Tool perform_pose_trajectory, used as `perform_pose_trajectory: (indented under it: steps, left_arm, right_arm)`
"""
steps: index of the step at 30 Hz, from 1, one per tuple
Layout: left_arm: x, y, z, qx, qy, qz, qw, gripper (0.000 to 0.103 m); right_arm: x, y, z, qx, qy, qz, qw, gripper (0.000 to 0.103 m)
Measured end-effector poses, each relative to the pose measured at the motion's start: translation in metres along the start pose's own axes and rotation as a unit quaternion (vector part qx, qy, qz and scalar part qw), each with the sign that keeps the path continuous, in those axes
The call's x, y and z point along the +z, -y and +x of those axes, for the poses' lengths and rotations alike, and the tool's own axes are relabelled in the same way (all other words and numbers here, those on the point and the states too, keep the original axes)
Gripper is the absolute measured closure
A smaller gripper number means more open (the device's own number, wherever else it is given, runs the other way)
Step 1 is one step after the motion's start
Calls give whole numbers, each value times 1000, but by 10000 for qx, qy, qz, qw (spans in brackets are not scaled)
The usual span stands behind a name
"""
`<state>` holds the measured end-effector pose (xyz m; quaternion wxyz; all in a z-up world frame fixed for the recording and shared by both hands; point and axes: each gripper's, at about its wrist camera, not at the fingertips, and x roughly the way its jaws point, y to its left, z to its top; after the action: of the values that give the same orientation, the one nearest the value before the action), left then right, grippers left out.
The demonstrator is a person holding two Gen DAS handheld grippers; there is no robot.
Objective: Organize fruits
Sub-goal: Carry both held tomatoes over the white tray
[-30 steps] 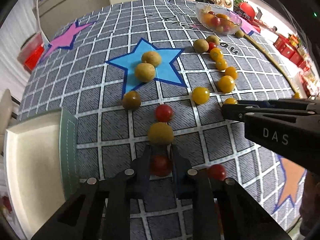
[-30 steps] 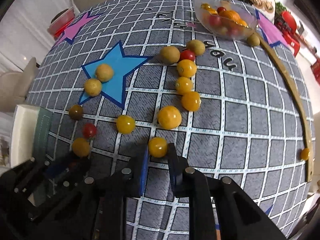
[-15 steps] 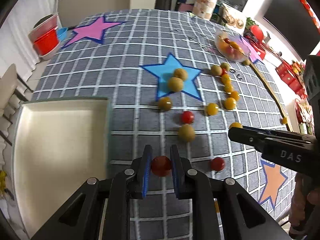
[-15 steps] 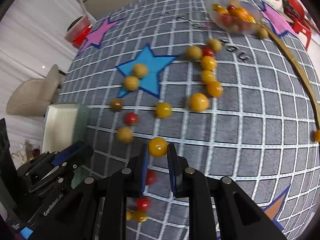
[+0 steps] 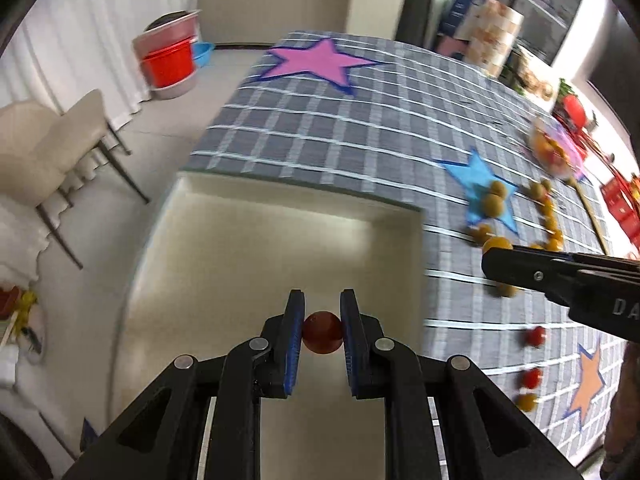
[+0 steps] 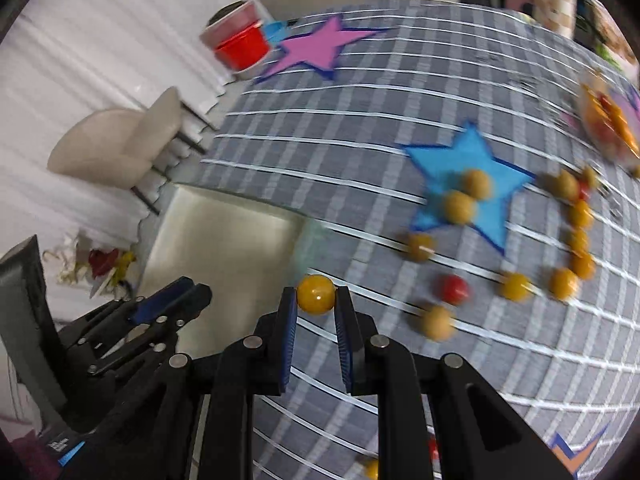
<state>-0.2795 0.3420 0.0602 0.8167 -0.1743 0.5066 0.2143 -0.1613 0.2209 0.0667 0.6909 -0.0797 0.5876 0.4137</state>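
My left gripper is shut on a red cherry tomato and hangs over the cream tray. In the right wrist view my right gripper is shut on a yellow cherry tomato, held above the grey checked cloth just right of the tray. The right gripper also shows from the side in the left wrist view, with the yellow tomato at its tip. Several yellow, brownish and red fruits lie scattered on the cloth around the blue star.
A clear bowl of fruit stands at the far right of the table. A beige chair and stacked red and metal basins are on the floor to the left. The left gripper's body sits low left in the right wrist view.
Both grippers lifted their tomatoes off the cloth and moved left. The left one now hangs over the tray; the right one has come close to the tray's right edge.
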Motion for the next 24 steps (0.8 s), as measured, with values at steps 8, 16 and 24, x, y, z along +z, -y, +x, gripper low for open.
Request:
perform_pose_trajectory:
  steps: [8, 16, 24]
  left_arm:
    - [-2, -49, 26, 457, -151, -345, 9982, 83]
    - [-13, -53, 34, 601, -236, -254, 9976, 83]
    - [-18, -45, 35, 887, -215, 5, 9958, 82]
  right_arm:
    - [21, -50, 55, 208, -340, -349, 9986, 82]
    - [22, -53, 92, -67, -657, -447, 9968, 81]
    - [18, -54, 104, -212, -703, -464, 9962, 81]
